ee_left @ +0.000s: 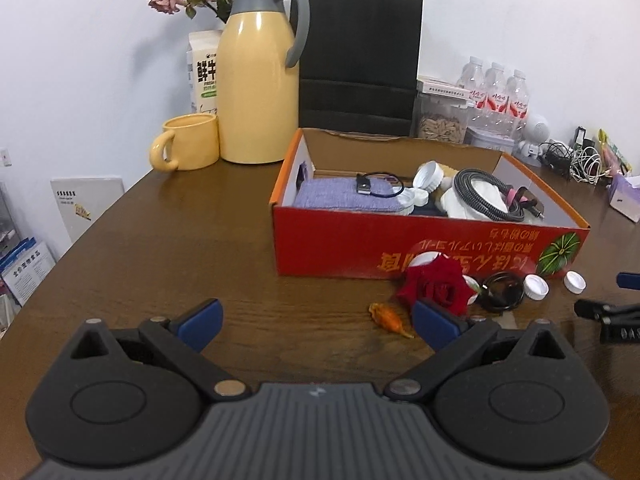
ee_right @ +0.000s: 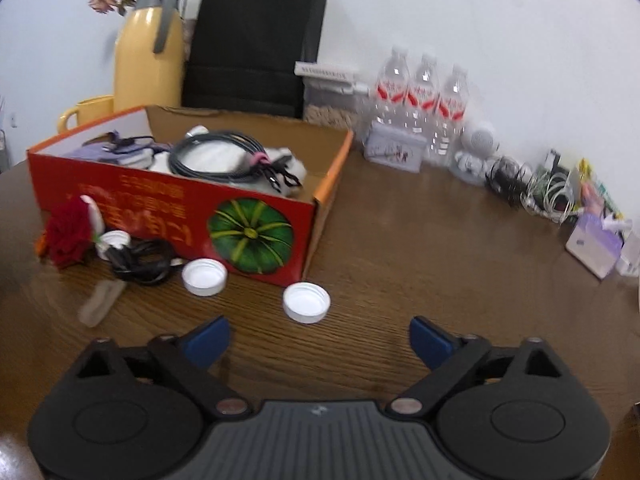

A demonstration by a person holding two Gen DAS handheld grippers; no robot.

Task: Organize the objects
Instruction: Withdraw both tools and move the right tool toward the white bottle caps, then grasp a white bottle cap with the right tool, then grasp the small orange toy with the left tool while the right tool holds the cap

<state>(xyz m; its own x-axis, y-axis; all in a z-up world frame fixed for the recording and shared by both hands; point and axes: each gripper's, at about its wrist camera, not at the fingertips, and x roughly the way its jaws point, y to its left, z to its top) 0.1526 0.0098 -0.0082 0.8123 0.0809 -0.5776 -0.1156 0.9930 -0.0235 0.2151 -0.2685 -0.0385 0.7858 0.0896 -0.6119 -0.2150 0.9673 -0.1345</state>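
Both grippers, left gripper [ee_left: 316, 322] and right gripper [ee_right: 320, 340], hang with jaws spread wide and nothing between them above the table [ee_left: 180, 248]. In front of the red box [ee_right: 168, 204]: two loose white caps [ee_right: 204, 277] [ee_right: 306, 302], one red rose [ee_left: 436, 285], one black cable coil [ee_left: 502, 292], one small orange piece [ee_left: 388, 318]. Three water bottles [ee_right: 424, 92] stand by the wall.

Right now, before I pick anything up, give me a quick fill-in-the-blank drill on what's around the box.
1. The red cardboard box has a green ____ printed on its front.
2. The two white plastic bottle caps nearest the right gripper lie on the table with their open sides facing ____.
3. Both the left gripper and the right gripper are ____ and hold nothing.
4. The grey braided cable lies coiled ____ the box.

Missing words: pumpkin; up; open; inside
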